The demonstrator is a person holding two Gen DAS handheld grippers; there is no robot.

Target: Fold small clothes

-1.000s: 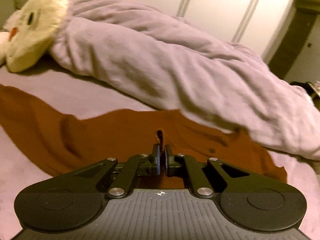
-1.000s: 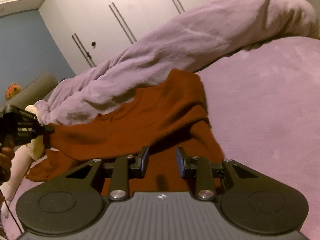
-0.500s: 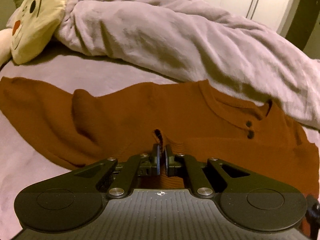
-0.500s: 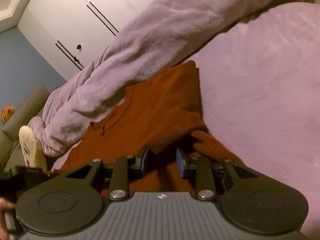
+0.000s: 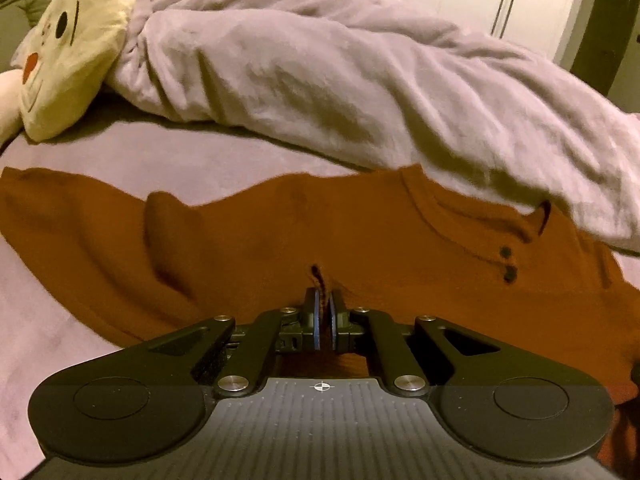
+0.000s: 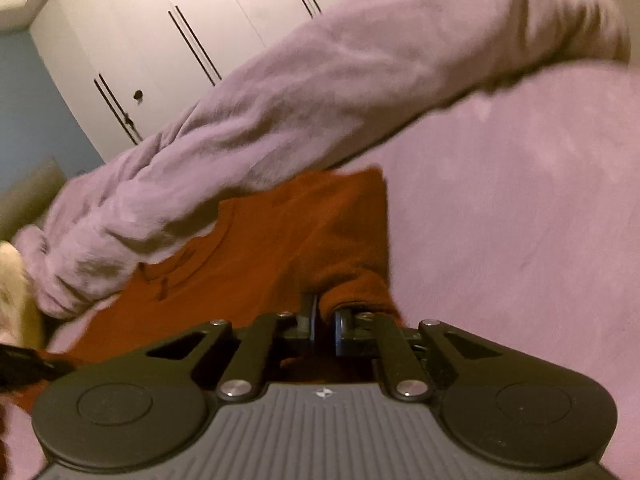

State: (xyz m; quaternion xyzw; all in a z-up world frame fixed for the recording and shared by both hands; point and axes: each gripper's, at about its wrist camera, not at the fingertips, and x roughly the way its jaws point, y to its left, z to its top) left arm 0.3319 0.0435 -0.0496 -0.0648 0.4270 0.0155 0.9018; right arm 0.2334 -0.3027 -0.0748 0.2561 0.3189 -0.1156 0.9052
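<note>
sweater (image 5: 360, 248), rust-orange with two dark buttons (image 5: 507, 263) at the neckline, lies spread across the pale purple bed cover (image 5: 168, 160), its far edge running under the rumpled lilac duvet (image 5: 340, 80). nearest the lens in the left view, the left gripper (image 5: 322, 312) has its blue-faced fingers drawn almost together with a small tuft of the sweater's knit pinched between them; the cloth under the gripper body is hidden. in the right view the right gripper (image 6: 325, 322) has its fingers close together with a fold of the sweater (image 6: 288, 240) bunched between them, though the picture is smeared with motion and the actual contact at the tips is hard to make out. the sweater's near hem is cut off by both gripper bodies, and a dark shape at the lower left edge of the right view is too blurred to identify. one sleeve stretches off to the left in the left view. beyond the sweater the duvet (image 6: 320, 92) lies as a long ridge, with a cream plush toy (image 5: 76, 44) with a stitched face tucked against its left end. behind stand white wardrobe doors (image 6: 180, 32) with thin dark handles, beside a blue wall (image 6: 28, 112).
</note>
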